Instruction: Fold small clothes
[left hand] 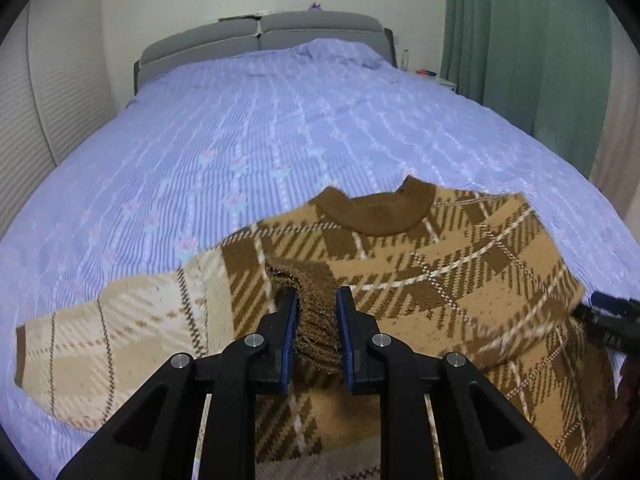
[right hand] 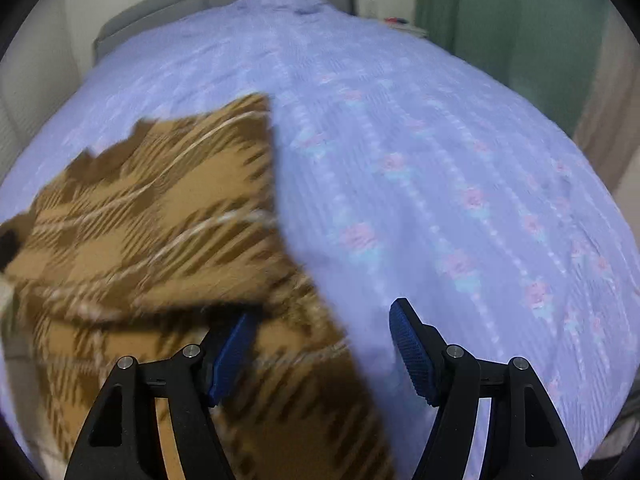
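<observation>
A brown and tan plaid knit sweater [left hand: 460, 264] lies on the lilac bedspread, its dark brown collar [left hand: 380, 212] facing the headboard. One sleeve lies pale side up at the left [left hand: 104, 340]. My left gripper [left hand: 316, 304] is shut on a ribbed brown cuff [left hand: 316, 320] bunched between its blue pads. In the right wrist view the same sweater [right hand: 152, 216] is blurred and fills the left half. My right gripper [right hand: 320, 328] stands open over the sweater's right edge, the left pad above the knit, the right pad [right hand: 412, 352] over the bedspread. Nothing is pressed between them.
The bed is covered by a lilac striped bedspread [left hand: 280, 128] with small flower prints. A grey padded headboard [left hand: 260, 36] stands at the far end. Green curtains [left hand: 532, 48] hang at the right, a nightstand [left hand: 444, 80] with small items beside them. A pale ribbed wall panel is at the left.
</observation>
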